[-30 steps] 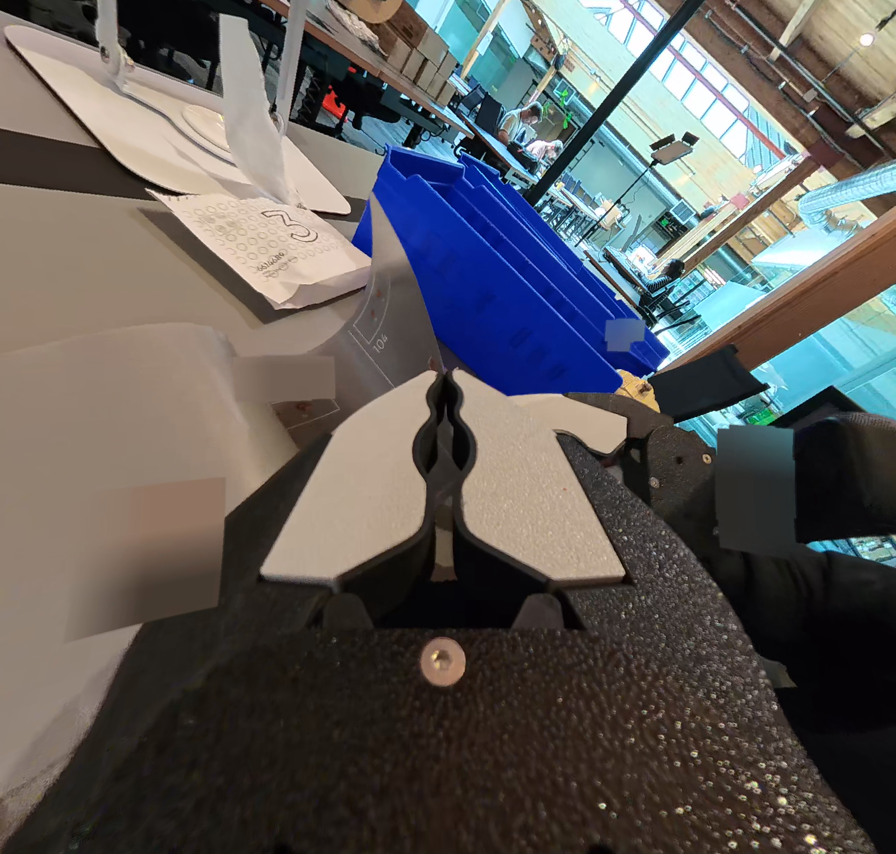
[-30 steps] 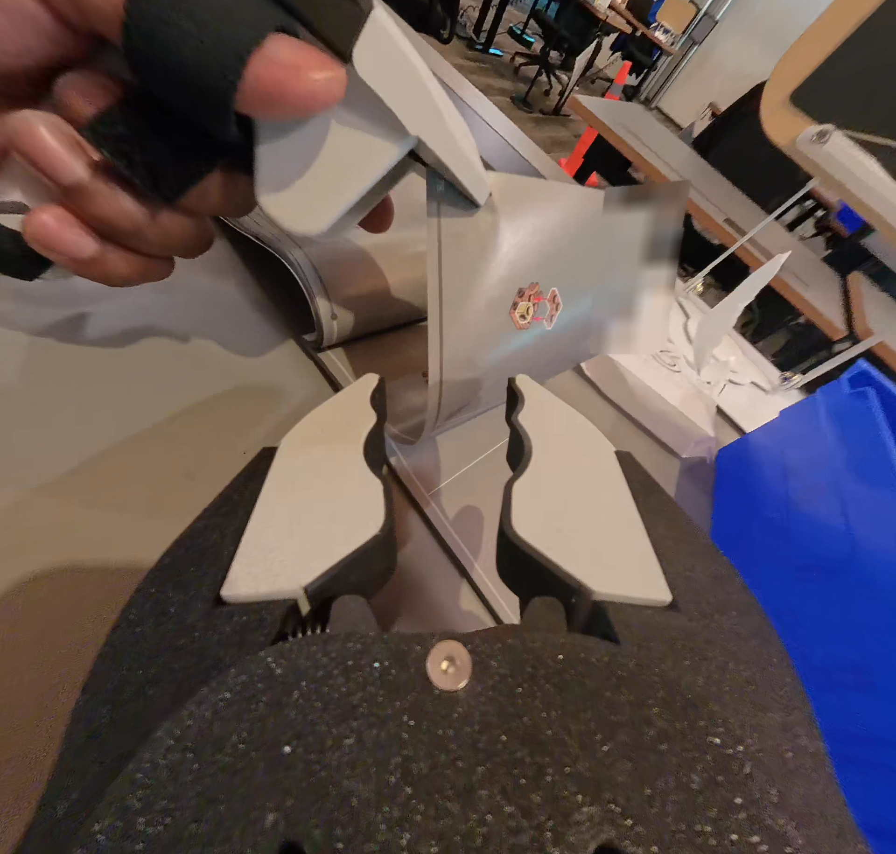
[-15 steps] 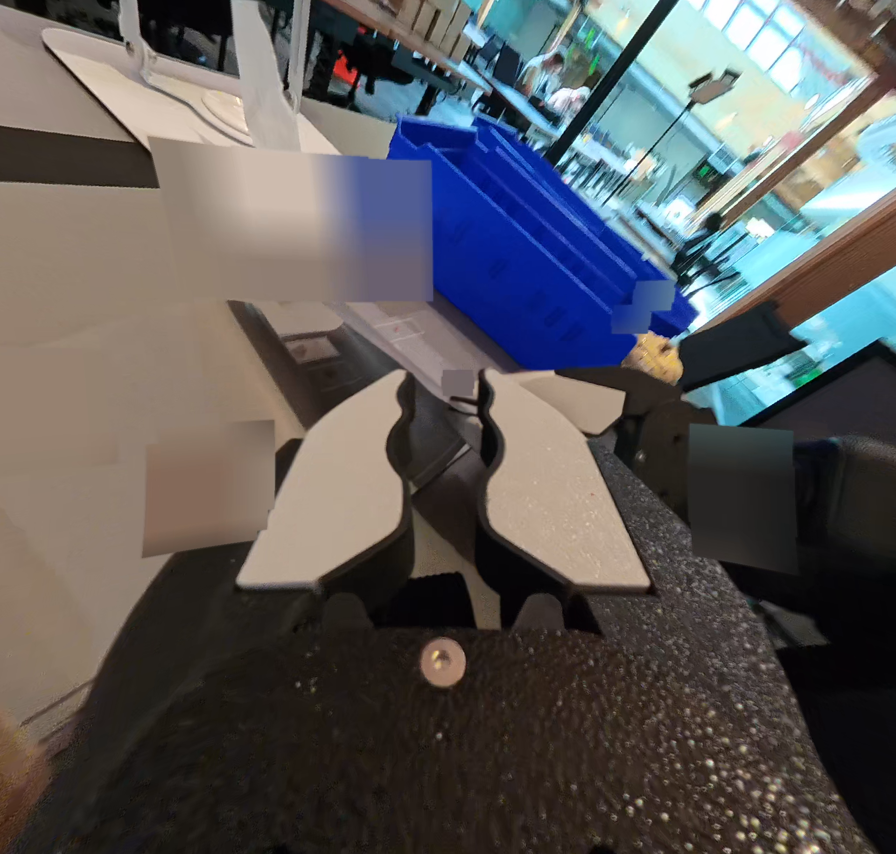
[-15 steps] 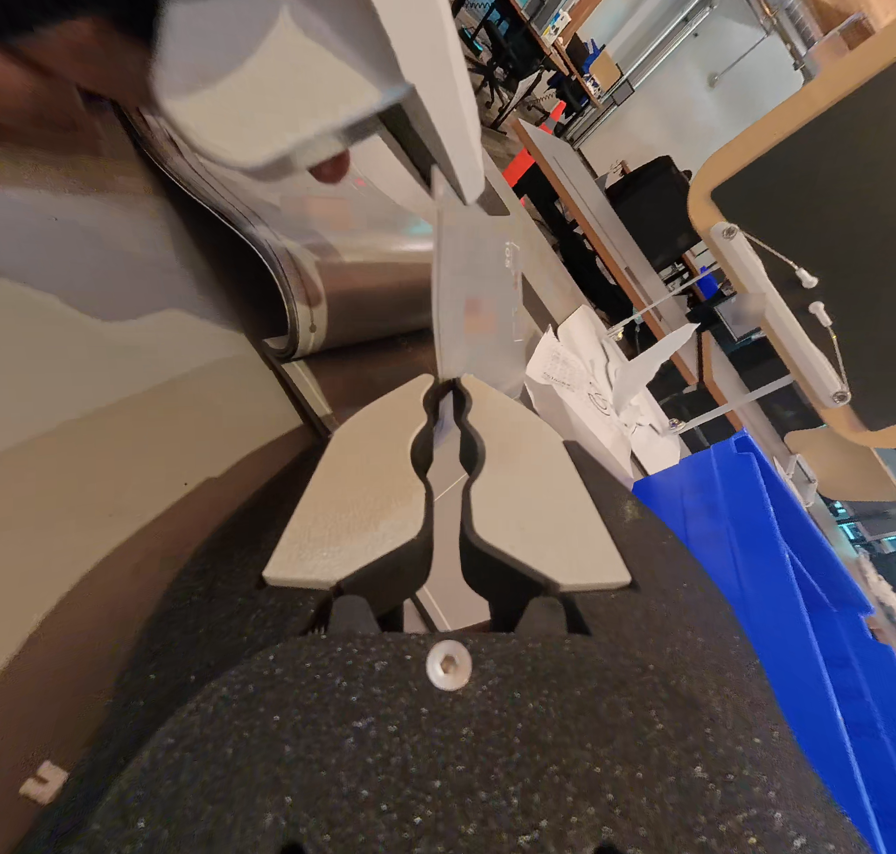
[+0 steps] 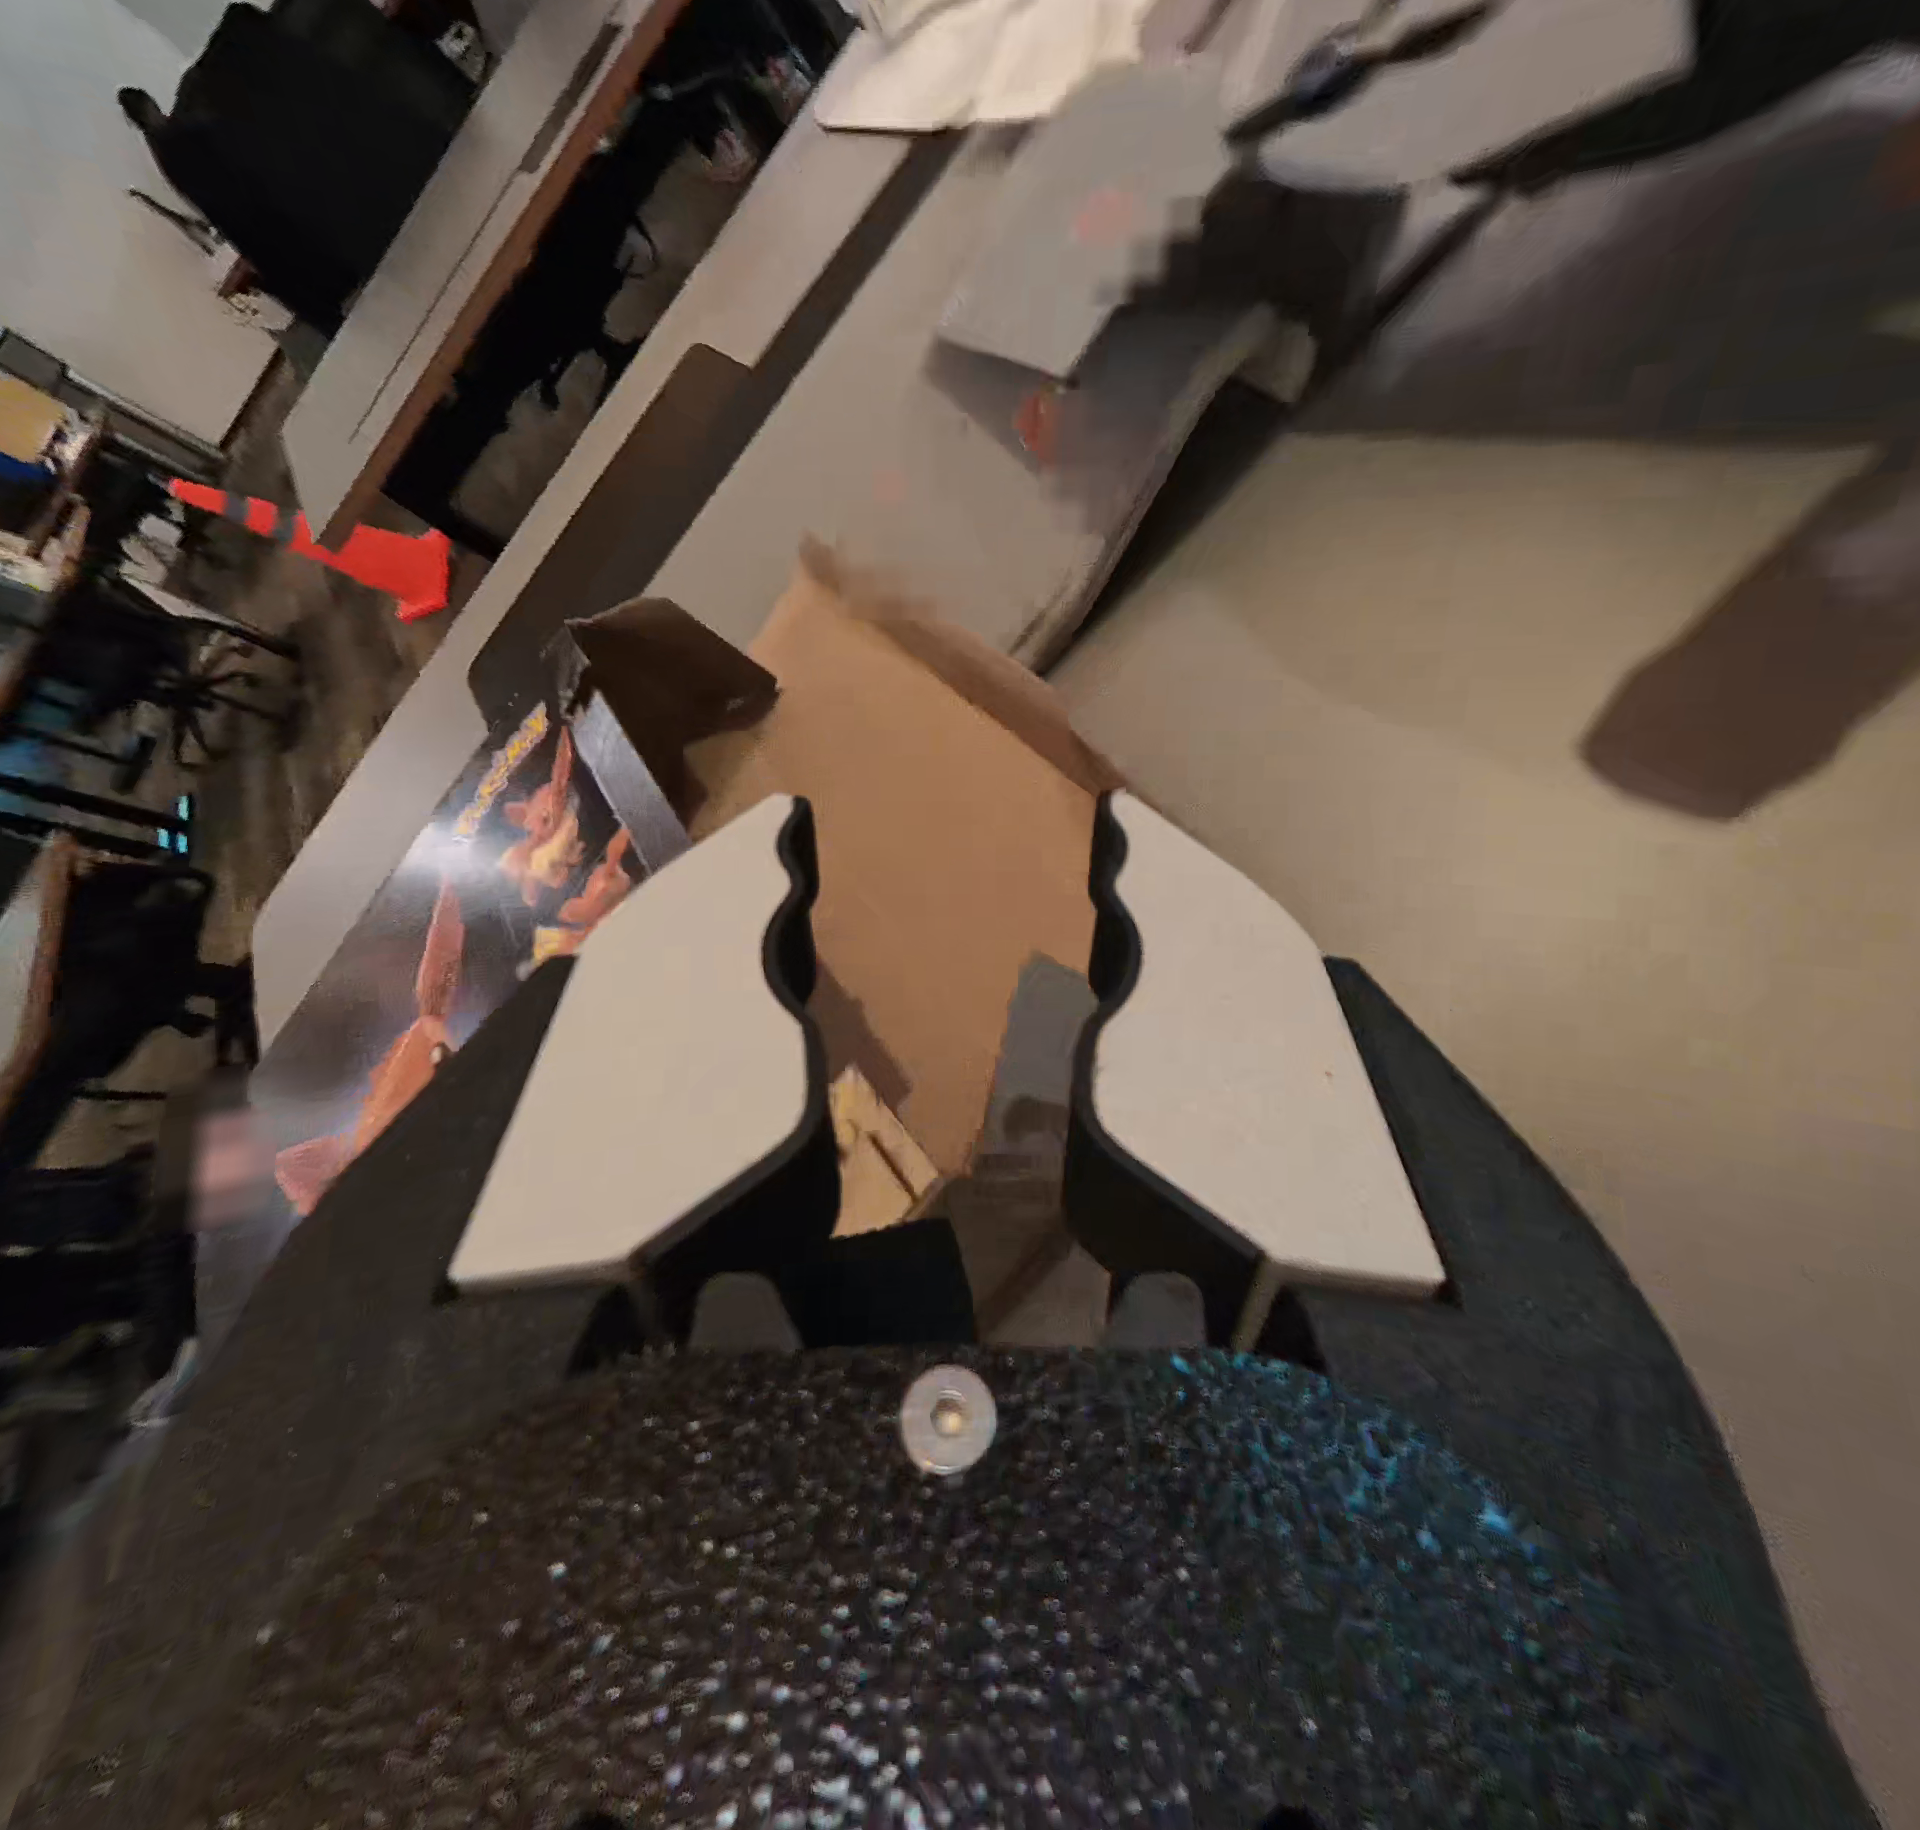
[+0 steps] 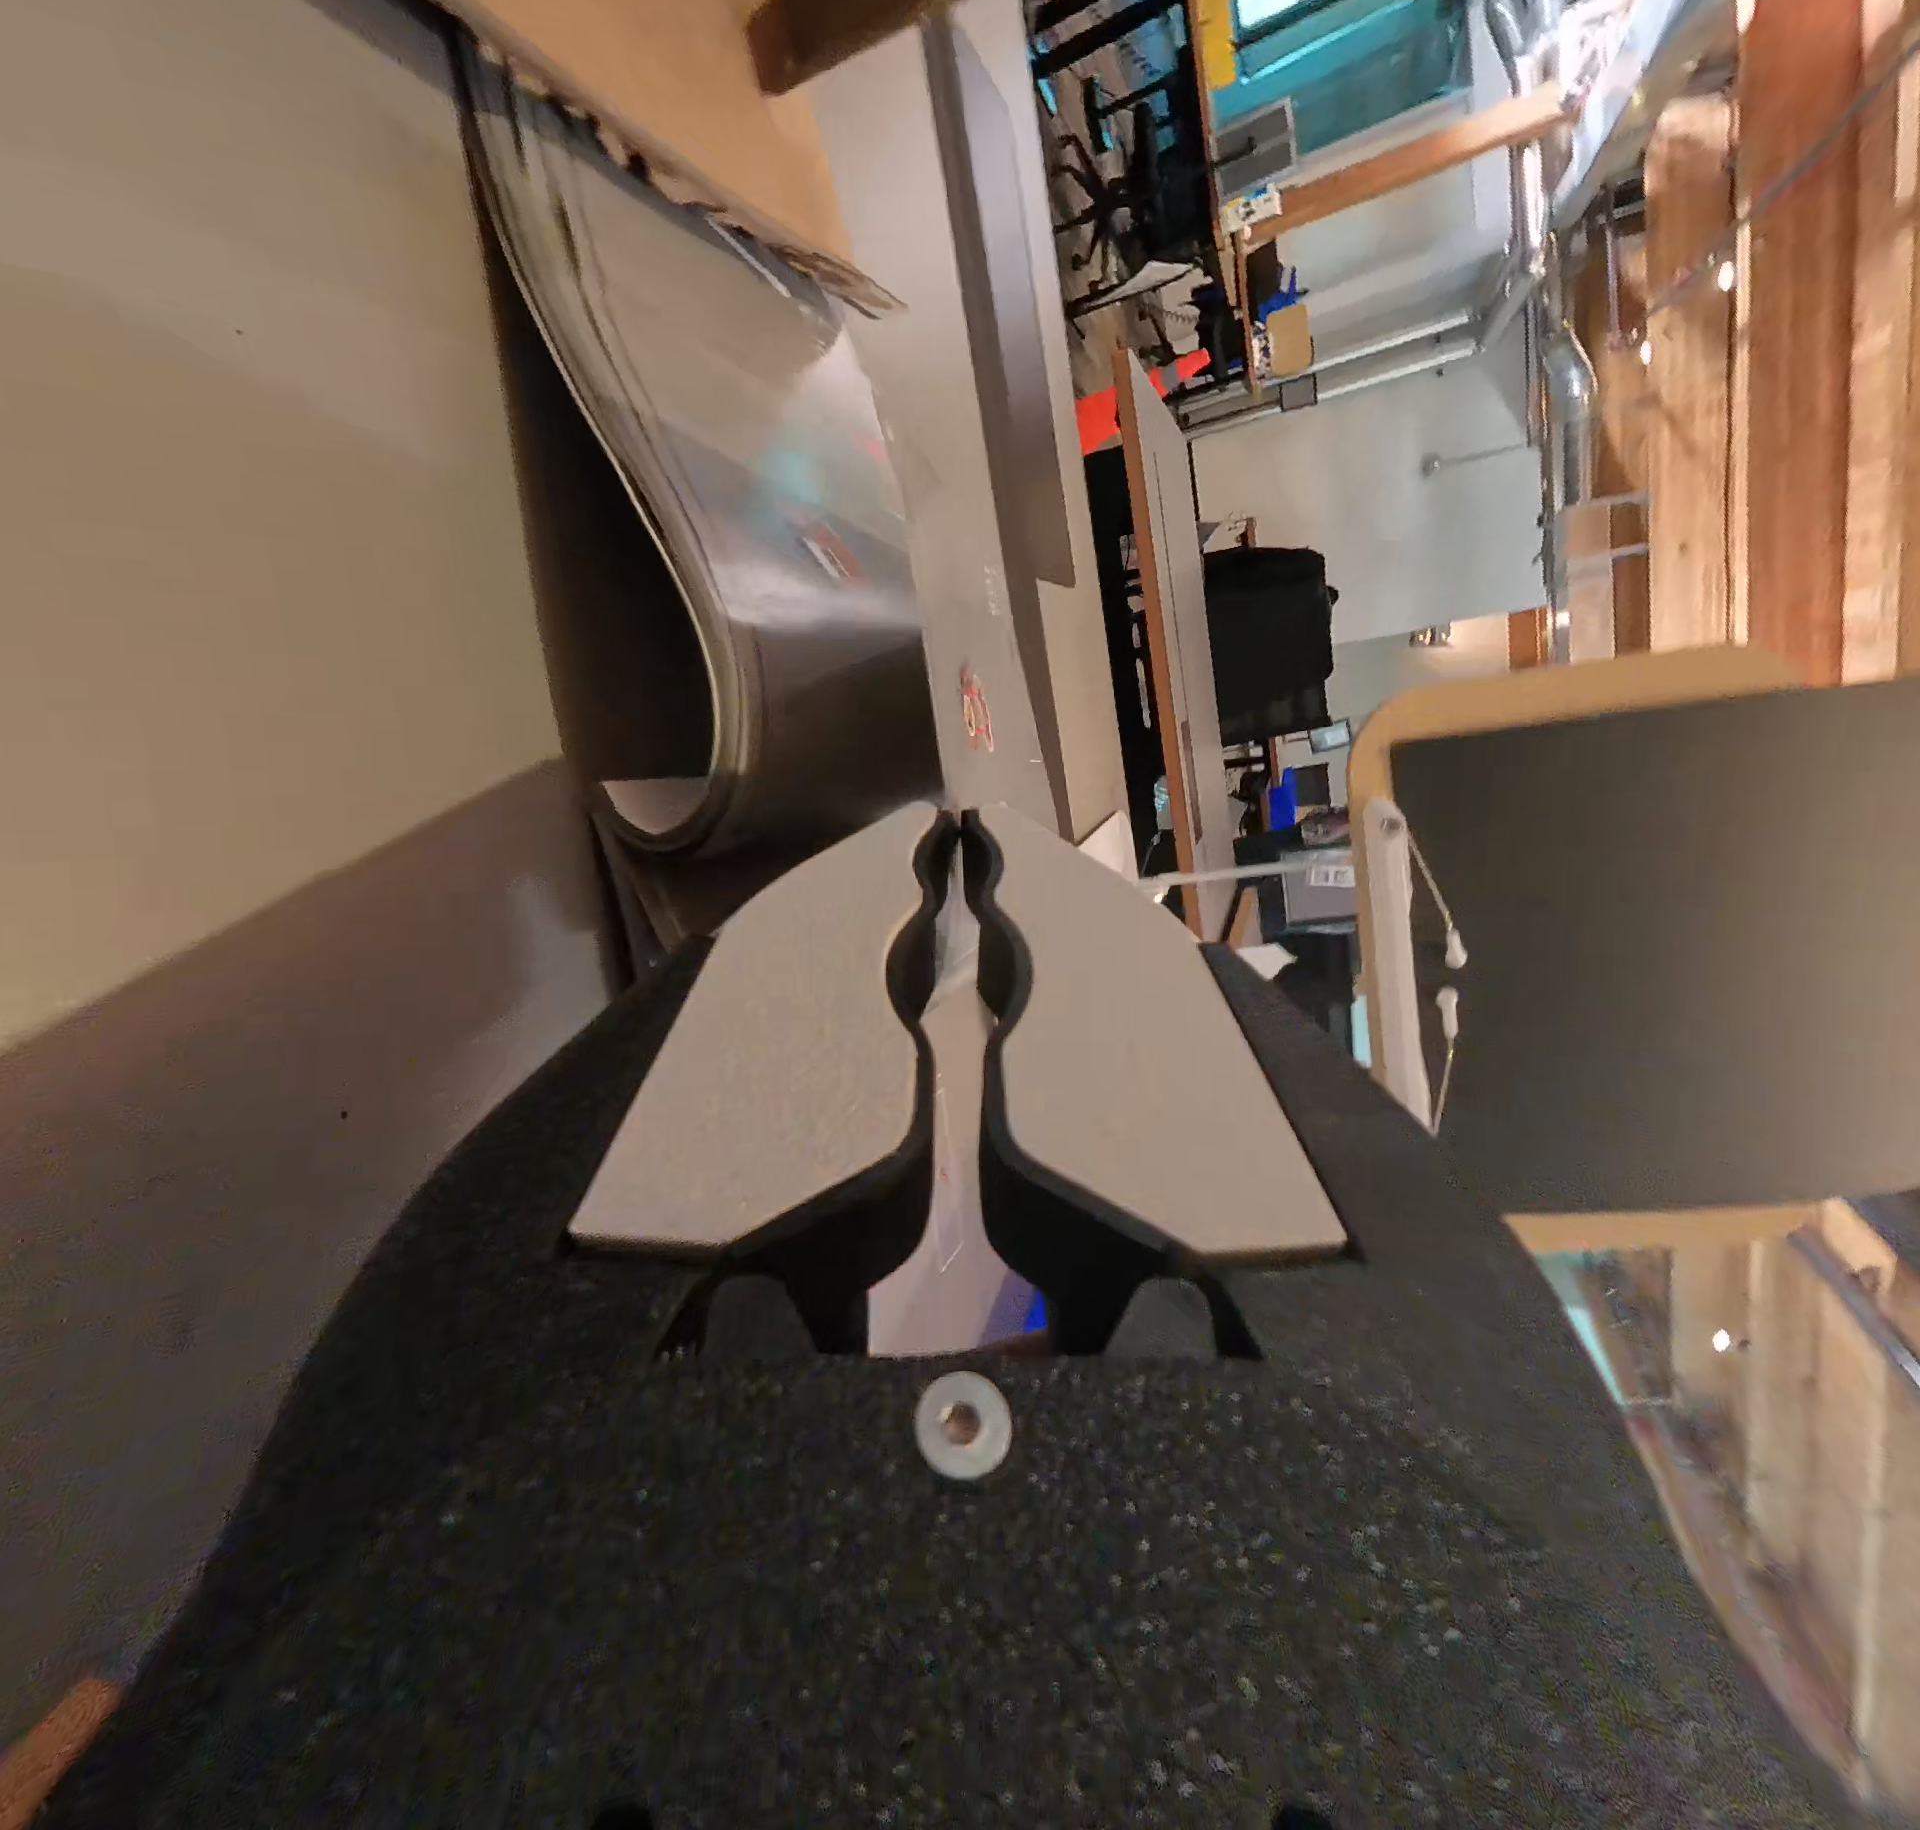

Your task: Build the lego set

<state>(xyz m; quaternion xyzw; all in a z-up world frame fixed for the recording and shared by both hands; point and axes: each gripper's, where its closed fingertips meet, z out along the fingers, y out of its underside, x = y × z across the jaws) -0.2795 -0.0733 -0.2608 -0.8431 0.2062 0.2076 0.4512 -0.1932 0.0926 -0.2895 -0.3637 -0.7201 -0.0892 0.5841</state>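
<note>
While right tongs (image 6: 958,824) pinch thin silvery sheet (image 6: 971,658) | left tongs (image 5: 951,814) spread over brown cardboard (image 5: 914,845)

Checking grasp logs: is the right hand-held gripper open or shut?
Shut. The right hand-held gripper has its fingertips together on a thin clear sheet that runs between them.

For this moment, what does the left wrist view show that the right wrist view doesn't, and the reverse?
Left wrist view only: the open left hand-held gripper above a brown cardboard flap of an opened black box with orange artwork.

Right wrist view only: the right hand-held gripper shut on a thin clear plastic sleeve, with a curled silver sheet beside it.

Both: the beige tabletop and an orange traffic cone.
</note>
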